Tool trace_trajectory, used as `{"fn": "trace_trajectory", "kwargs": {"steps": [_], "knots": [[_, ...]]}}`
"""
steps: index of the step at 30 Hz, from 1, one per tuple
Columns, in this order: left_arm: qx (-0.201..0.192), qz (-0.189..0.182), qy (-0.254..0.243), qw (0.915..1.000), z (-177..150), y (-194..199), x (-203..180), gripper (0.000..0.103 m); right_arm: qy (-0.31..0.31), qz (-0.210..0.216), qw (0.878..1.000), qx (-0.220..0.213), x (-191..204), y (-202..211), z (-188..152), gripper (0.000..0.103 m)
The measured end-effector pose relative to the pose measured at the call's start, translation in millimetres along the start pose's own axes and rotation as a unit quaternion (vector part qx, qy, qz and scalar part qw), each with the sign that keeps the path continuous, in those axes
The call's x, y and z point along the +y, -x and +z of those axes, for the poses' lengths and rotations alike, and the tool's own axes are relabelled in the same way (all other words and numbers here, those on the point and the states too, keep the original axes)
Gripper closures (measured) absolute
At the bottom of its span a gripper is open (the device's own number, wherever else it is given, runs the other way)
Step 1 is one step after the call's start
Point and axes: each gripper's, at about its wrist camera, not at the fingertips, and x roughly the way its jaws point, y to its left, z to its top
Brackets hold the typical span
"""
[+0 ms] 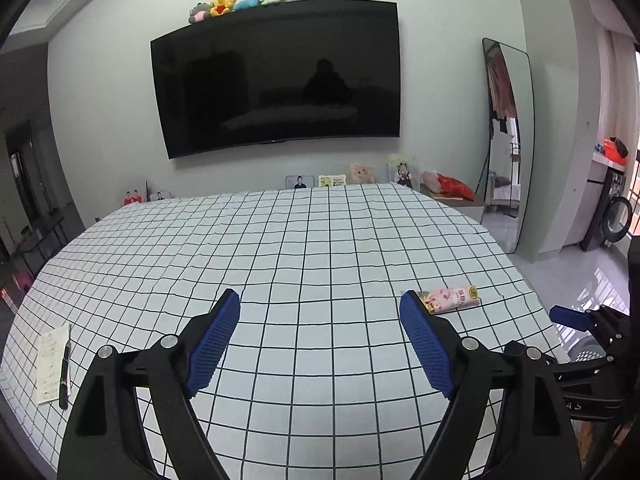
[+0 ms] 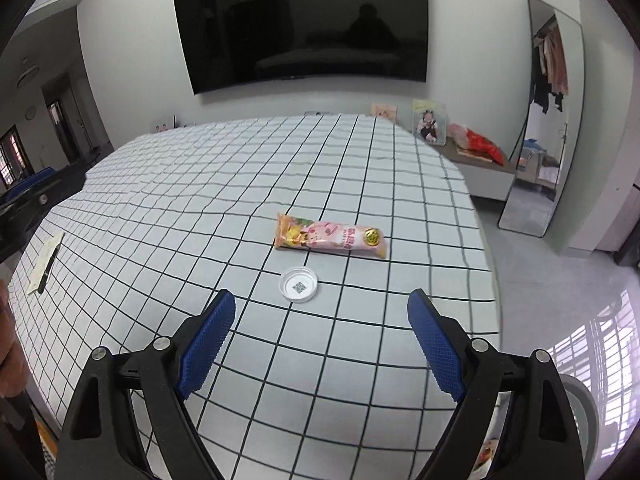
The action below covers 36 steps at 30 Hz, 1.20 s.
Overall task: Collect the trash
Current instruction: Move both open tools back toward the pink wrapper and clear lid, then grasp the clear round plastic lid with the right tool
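Both jaws wide, empty; pink snack wrapper [image 2: 331, 237], white cap [image 2: 299, 285] uncollected on checked tablecloth [image 2: 200, 200]; collection apparently not begun.

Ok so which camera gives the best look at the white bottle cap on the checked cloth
The right wrist view. The white bottle cap lies in full sight there, open side up, just ahead of the open right gripper and near the pink snack wrapper. The left wrist view shows the wrapper but not the cap.
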Motion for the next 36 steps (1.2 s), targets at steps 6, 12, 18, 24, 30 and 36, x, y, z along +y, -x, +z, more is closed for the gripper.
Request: {"fn": "trace_trajectory", "kwargs": {"steps": [6,12,18,24,30,36], "knots": [[0.028,0.004,-0.001,0.9996,-7,-20,12,0.023,0.018,-0.001,0.998,0.058,7,-54,7,0.019],[0.048,0.003,-0.005,0.9988,-15,-36,16,0.023,0.035,-0.016,0.996,0.077,16,-87,12,0.019],[0.062,-0.001,0.003,0.9981,-22,-48,20,0.023,0.037,-0.036,0.995,0.087,18,-107,14,0.019],[0.066,-0.007,0.002,0.9978,-25,-53,20,0.022,0.058,-0.058,0.993,0.088,26,-116,12,0.02],[0.069,-0.012,-0.009,0.9975,-27,-58,14,0.023,0.068,-0.06,0.992,0.091,34,-123,8,0.041],[0.078,-0.014,-0.013,0.9968,-26,-65,9,0.023,0.058,-0.053,0.993,0.087,32,-120,6,0.064]]}}
